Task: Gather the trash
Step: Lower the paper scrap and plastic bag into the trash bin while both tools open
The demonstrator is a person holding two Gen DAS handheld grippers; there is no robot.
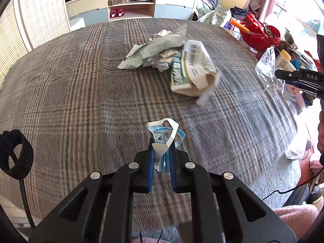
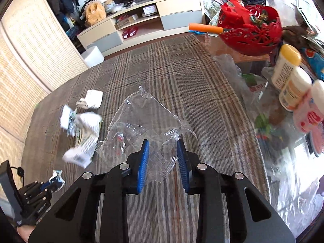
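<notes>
while above the plaid cloth (image 1: 70,93):
left gripper (image 1: 162,154): clamped on a blue-white wrapper (image 1: 165,133)
right gripper (image 2: 163,151): pinching clear plastic film (image 2: 141,119)
paper scraps (image 1: 172,60): lying beyond

Very little text is reading clearly. The letters "DAS" are showing in white on the black body of the right tool (image 1: 283,75), which is reaching in from the right of the crumpled carton (image 1: 192,68) in the left wrist view. That carton is carrying a white label with a barcode and small print beside it, but the print is blurring past reading. The bottles (image 2: 291,81) right of it are bearing labels too smeared to make out.
</notes>
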